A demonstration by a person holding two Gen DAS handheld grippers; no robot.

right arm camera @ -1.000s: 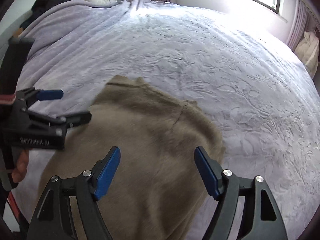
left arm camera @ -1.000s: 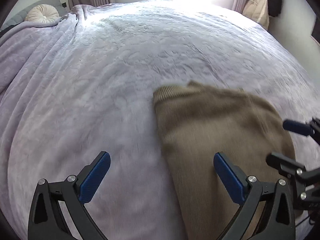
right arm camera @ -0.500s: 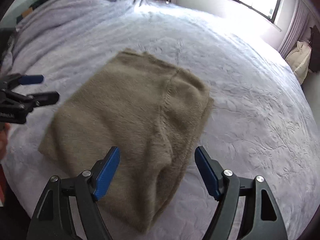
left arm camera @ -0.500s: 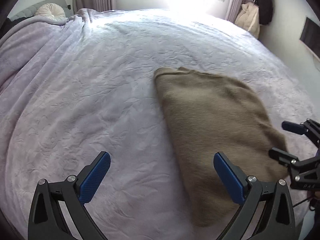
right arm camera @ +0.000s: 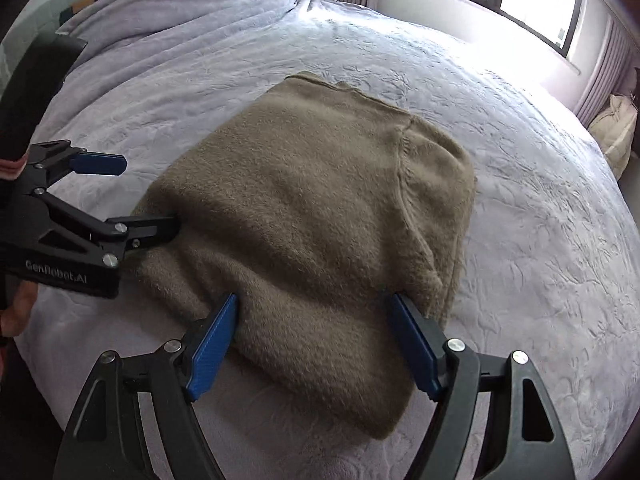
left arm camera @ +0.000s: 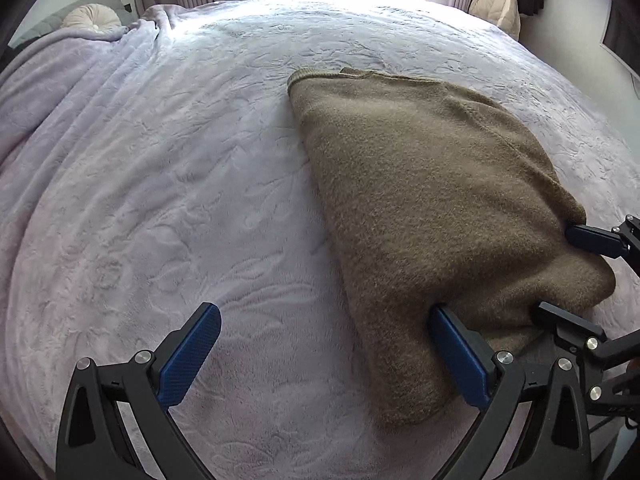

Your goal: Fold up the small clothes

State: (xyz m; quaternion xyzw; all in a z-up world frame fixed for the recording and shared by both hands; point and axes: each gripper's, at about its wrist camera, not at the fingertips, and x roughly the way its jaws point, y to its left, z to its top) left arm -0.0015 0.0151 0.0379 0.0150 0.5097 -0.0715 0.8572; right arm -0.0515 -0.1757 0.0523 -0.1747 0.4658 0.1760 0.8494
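At the far left the pillow (left arm camera: 93, 21) sits up by the headboard, well away from the work, and the bedspread (left arm camera: 168, 184) runs wide and smooth toward the window; that flat stretch is likely why the folding is done here.

Nearer the middle, the left gripper (left arm camera: 326, 356) hangs at the near edge of the bed with its fingers wide apart. One blue pad (left arm camera: 188, 356) is over bare cover; the other (left arm camera: 458, 356) is touching or just short of the sweater's (left arm camera: 420, 200) near left corner. Nothing is pinched. It looks lined up to take that corner.

The sweater lies in the middle of the bed's near half, brown and fuzzy, doubled over on itself, a sleeve seam showing toward its right side and the near edge plump rather than flat. I'd judge it partly folded, with at least one more fold due.

To the right, the right gripper (right arm camera: 314, 344) points steeply down at the near edge, fingers spread and straddling the thick fold, pads (right arm camera: 214, 344) pressing lightly into the pile but not clamped. Both tools being at the same edge suggests a two-handed lift to carry that edge toward the far end.
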